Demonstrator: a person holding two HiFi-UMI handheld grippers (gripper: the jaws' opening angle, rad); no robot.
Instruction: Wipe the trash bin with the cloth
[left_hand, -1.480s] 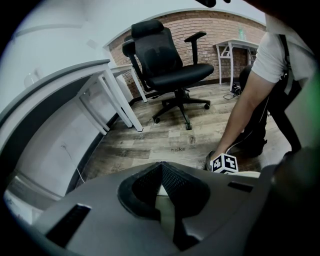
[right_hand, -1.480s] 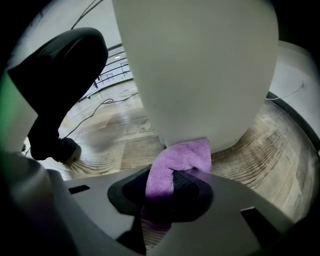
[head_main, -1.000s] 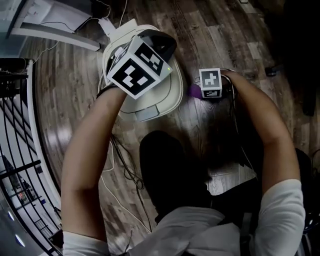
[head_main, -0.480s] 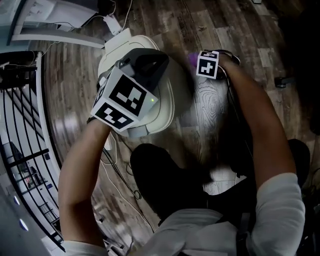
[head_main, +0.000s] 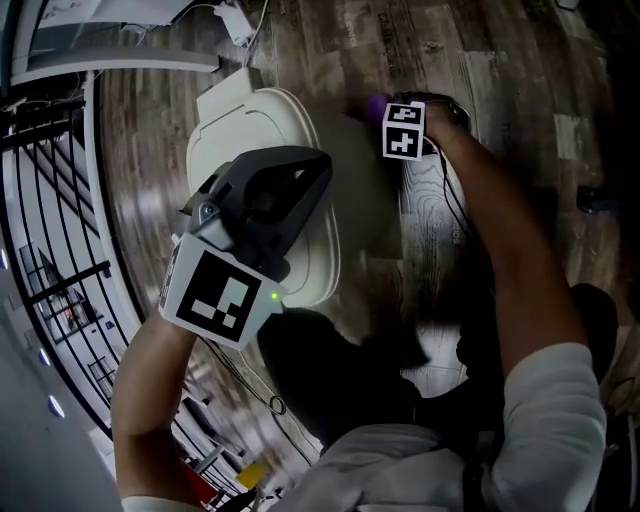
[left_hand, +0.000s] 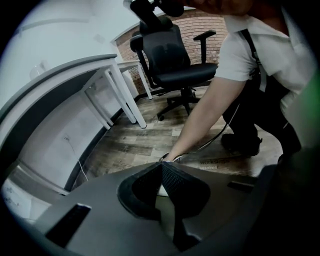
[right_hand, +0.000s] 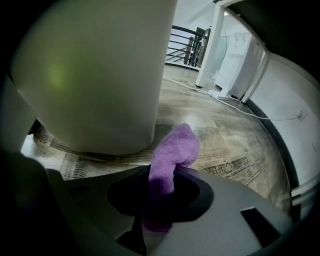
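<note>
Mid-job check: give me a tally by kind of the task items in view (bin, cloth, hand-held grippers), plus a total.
trash bin: 1
purple cloth: 1
hand-held grippers: 2 (left hand-held gripper shut, right hand-held gripper shut on the purple cloth)
total: 4

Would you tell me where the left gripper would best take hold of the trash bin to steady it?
Probably the thin rim of its lid, from straight above: the trash bin has a broad, round, smooth wall, too wide for jaws. The left gripper, shut now, must open first.
</note>
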